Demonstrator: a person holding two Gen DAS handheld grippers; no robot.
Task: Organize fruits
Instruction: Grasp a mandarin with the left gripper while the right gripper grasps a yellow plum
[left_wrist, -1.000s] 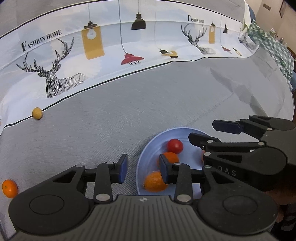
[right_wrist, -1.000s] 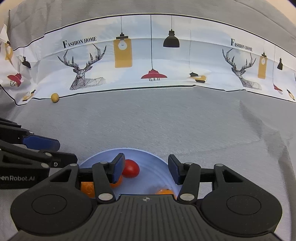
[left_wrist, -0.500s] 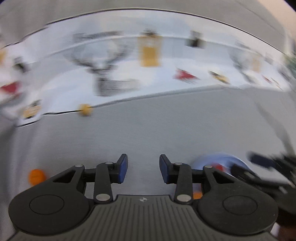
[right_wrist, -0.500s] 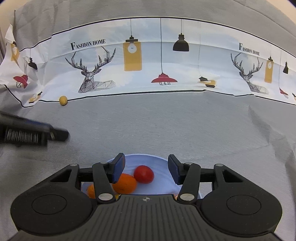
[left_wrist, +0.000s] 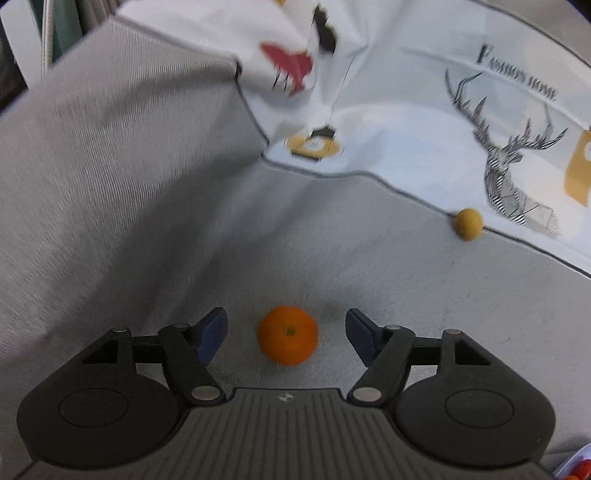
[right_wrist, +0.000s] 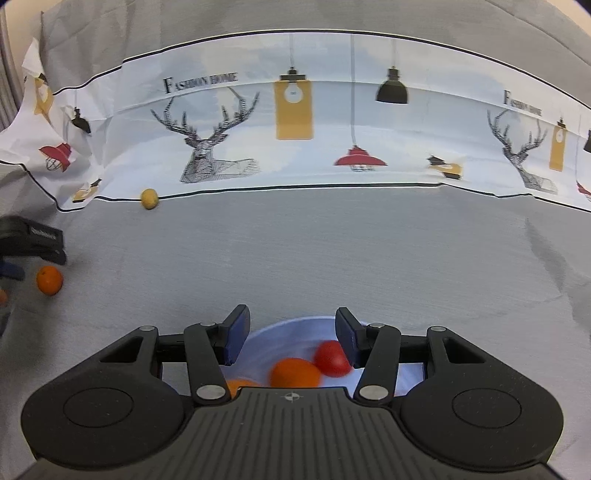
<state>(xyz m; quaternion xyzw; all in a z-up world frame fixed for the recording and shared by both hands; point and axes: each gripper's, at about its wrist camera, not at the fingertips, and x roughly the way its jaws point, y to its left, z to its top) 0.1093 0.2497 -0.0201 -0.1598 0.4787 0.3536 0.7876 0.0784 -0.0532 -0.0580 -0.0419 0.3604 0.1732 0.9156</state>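
An orange tangerine (left_wrist: 287, 335) lies on the grey cloth between the open fingers of my left gripper (left_wrist: 286, 334), untouched by either pad. It also shows in the right wrist view (right_wrist: 49, 280), with the left gripper (right_wrist: 31, 245) beside it. My right gripper (right_wrist: 291, 338) is open and empty above a pale blue bowl (right_wrist: 280, 334) holding a red tomato (right_wrist: 331, 359) and orange fruits (right_wrist: 294, 373). A small yellow fruit (left_wrist: 468, 223) lies by the printed cloth's edge, seen too in the right wrist view (right_wrist: 149, 198).
A white printed cloth with deer and lamps (right_wrist: 295, 129) rises along the back. Grey cloth (right_wrist: 332, 251) covers the table. The bowl's rim (left_wrist: 576, 461) shows at the left view's lower right corner.
My left gripper swung left away from the bowl to the tangerine and opened wider around it. My right gripper moved slightly, staying open over the bowl.
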